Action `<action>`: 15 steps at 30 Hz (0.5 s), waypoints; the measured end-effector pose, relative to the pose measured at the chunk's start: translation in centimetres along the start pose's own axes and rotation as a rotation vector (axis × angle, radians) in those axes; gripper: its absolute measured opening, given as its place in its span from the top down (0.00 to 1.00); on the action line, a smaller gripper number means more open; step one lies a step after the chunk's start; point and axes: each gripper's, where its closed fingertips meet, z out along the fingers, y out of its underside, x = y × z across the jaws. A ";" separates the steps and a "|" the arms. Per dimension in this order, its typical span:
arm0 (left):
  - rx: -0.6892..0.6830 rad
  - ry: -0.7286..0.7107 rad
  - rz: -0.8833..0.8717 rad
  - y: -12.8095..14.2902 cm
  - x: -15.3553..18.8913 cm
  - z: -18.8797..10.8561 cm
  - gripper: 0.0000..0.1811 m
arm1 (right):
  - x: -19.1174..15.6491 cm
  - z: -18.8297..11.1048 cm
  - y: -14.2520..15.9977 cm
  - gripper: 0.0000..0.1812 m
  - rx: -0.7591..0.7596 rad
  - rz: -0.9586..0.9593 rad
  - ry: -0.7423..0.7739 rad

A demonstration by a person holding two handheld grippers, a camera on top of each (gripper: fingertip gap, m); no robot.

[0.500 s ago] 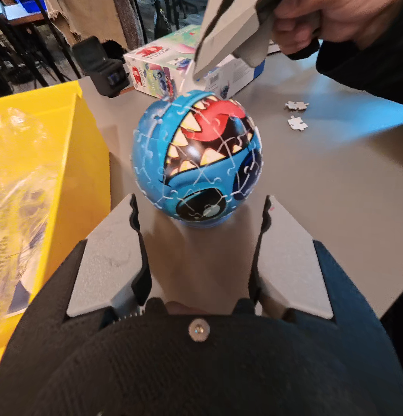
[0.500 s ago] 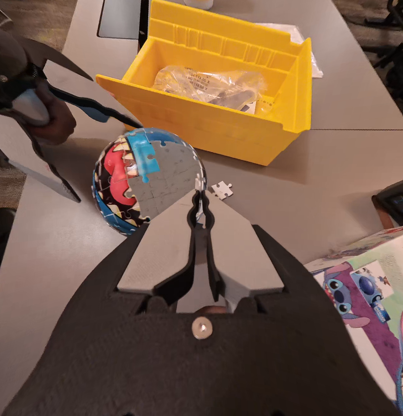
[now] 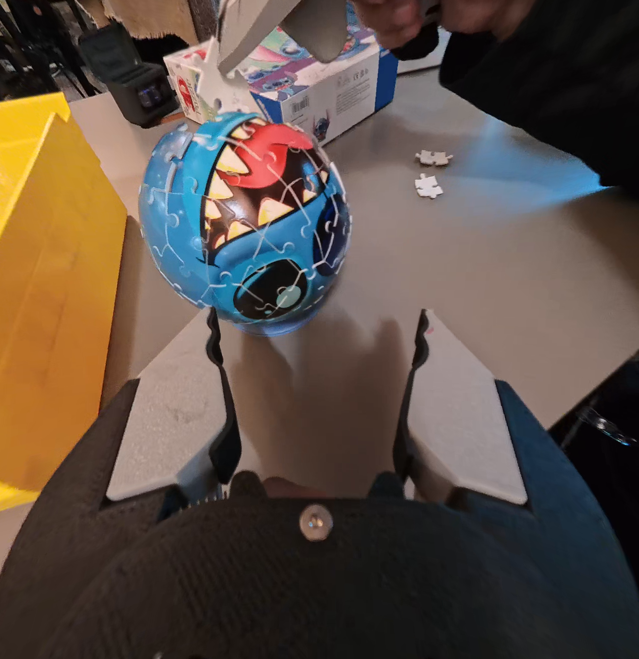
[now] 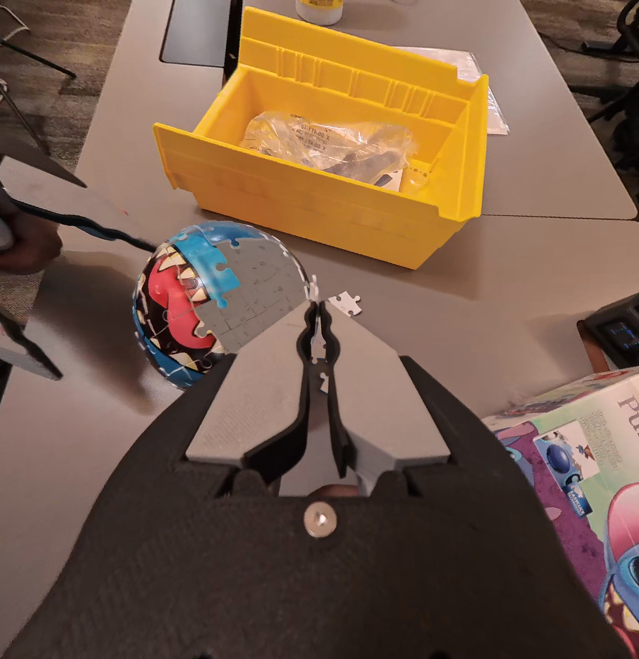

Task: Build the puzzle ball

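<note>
The puzzle ball [image 3: 244,221] is blue with a toothed red mouth and stands tilted on the grey table. In the right wrist view the ball [image 4: 175,306] shows a large grey patch [image 4: 261,292] on its upper side. My left gripper [image 3: 318,317] is open and empty just in front of the ball; its left fingertip [image 3: 212,315] is at the ball's lower edge. My right gripper [image 4: 316,303] is shut on a white puzzle piece [image 4: 313,285], held at the rim of the grey patch. The same piece also shows in the left wrist view [image 3: 218,82], above the ball.
A yellow bin [image 4: 310,199] holding a plastic bag [image 4: 339,146] stands behind the ball. The puzzle box [image 4: 578,463] is at the right, next to a black device [image 4: 621,335]. One loose piece [image 4: 346,301] lies by the ball. Two more pieces [image 3: 434,157] lie on the table. About 15 centimeters separates my left fingertips from my right.
My left gripper has moved closer to the ball, which now sits further left in its view. My right gripper still holds the piece at the ball's top edge.
</note>
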 end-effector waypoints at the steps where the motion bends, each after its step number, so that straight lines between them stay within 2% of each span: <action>1: 0.010 -0.003 0.005 -0.2 0.0 -0.5 0.41 | 0.0 -0.1 -0.1 1.00 0.000 -0.006 -0.003; 4: 0.025 -0.058 0.073 -1.2 -1.8 -1.2 0.40 | -0.2 -0.3 -0.1 1.00 -0.010 -0.031 -0.017; 7: 0.023 -0.060 0.091 -1.8 -4.4 -0.1 0.40 | -0.2 -0.3 0.0 1.00 -0.026 -0.052 -0.015; 10: -0.036 0.033 0.050 -0.4 -4.7 2.2 0.40 | -0.5 -0.4 0.3 1.00 -0.032 -0.066 -0.019; 12: -0.072 0.022 0.103 0.7 -5.0 3.1 0.39 | -0.8 -0.4 0.4 1.00 -0.034 -0.070 -0.038; 15: -0.056 -0.019 0.220 1.0 -5.7 3.9 0.38 | -0.6 -0.1 0.2 1.00 -0.033 -0.063 -0.054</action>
